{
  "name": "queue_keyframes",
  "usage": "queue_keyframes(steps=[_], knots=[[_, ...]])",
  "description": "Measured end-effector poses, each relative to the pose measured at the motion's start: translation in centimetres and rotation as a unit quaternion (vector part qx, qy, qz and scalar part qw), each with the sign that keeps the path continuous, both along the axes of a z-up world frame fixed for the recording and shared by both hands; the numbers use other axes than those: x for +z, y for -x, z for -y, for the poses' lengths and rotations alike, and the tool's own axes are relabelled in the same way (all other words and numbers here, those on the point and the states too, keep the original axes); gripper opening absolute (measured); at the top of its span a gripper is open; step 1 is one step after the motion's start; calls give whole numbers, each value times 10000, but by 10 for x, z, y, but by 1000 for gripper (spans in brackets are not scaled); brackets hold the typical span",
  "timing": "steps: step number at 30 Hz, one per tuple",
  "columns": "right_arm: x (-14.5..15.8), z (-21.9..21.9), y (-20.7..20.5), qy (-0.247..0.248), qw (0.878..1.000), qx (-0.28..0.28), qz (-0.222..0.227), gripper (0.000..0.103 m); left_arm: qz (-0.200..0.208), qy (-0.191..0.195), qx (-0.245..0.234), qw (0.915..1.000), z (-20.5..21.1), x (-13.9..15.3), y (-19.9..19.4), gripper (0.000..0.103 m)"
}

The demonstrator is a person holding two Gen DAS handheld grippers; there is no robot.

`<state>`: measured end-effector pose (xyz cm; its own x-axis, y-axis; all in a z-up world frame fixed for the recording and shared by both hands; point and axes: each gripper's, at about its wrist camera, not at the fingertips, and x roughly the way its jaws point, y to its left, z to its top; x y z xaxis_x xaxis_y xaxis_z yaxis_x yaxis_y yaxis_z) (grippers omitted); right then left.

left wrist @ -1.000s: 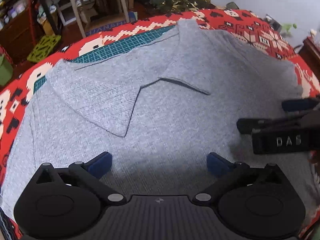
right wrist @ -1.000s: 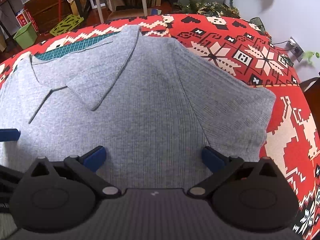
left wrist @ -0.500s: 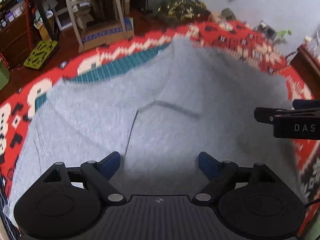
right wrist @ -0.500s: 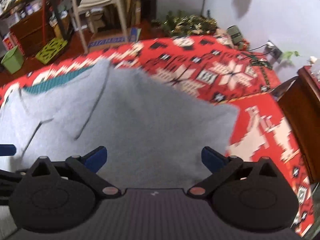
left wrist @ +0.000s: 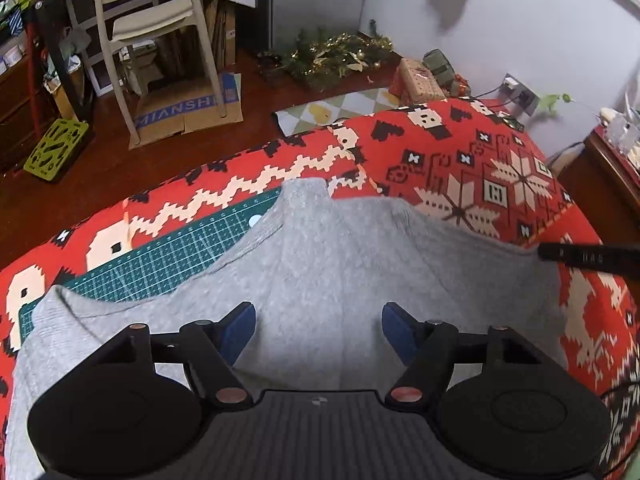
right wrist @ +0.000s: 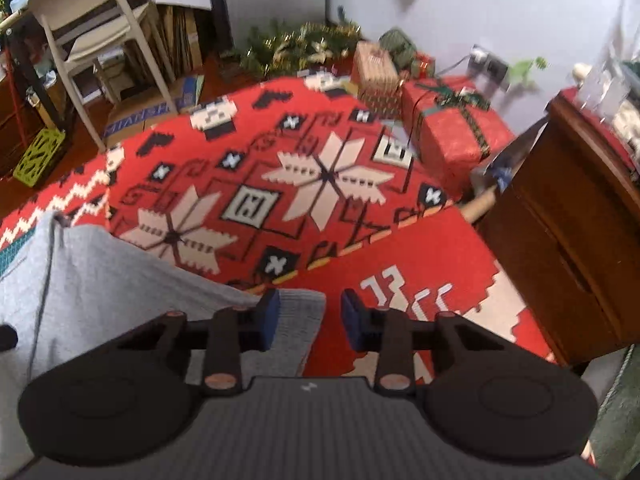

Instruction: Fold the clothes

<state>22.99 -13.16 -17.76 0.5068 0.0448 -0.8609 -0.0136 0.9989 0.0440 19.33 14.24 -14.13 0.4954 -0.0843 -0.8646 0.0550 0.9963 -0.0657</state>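
Red patterned blanket (right wrist: 320,184) under grey shirt (left wrist: 320,264); its sleeve corner between half-open right fingers (right wrist: 268,320), left fingers (left wrist: 236,326) wide above.

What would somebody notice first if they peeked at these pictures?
Probably the bright red patterned blanket with big white snowflakes, covering the whole work surface. On it lies a grey collared shirt, with the left gripper open above it. Behind, red wrapped presents and gold tinsel sit on the floor.

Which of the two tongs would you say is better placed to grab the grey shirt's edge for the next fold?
Right: the right tongs straddle the grey shirt hem corner, while the left tongs sit open over mid-fabric.
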Motion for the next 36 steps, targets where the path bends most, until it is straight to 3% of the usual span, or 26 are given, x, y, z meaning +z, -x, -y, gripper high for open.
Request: queue_keyframes(steps=[3,4,5,9,12,16,18,21,24,29,36], knots=[[-2,0,-1,-42,9999,141,-1,32,-40,-10,53,10000,2,-3,-8,69],[-2,1,-2,-109,9998,169,-18,11,-54,-13,70,10000,3,-3,-11,69],[-2,1,-2,-185,9996,191,-39,5,-64,-20,84,9999,3,-4,-13,69],[4,7,-1,-95,9998,-18,145,4,-55,-32,117,9999,2,-4,-18,61],[-1,15,-5,-154,9996,-239,-18,4,-52,-47,124,9999,-1,-4,-21,60],[1,10,-5,81,9999,-147,-2,18,-60,-44,140,9999,-7,-6,-22,60],[12,7,-5,172,9997,-82,175,19,-29,-16,162,9999,-10,-4,-21,60],[33,-5,-9,58,9986,188,493,19,9,44,226,9997,-17,-3,-20,60],[44,-31,-18,-354,9950,733,584,20,30,133,328,9994,-23,-2,-21,60],[29,-79,-44,-885,9877,1256,293,19,39,212,492,9986,-32,-5,-23,56],[4,-121,-63,-861,9838,1570,45,20,-14,297,566,9980,-40,-9,-20,56]])
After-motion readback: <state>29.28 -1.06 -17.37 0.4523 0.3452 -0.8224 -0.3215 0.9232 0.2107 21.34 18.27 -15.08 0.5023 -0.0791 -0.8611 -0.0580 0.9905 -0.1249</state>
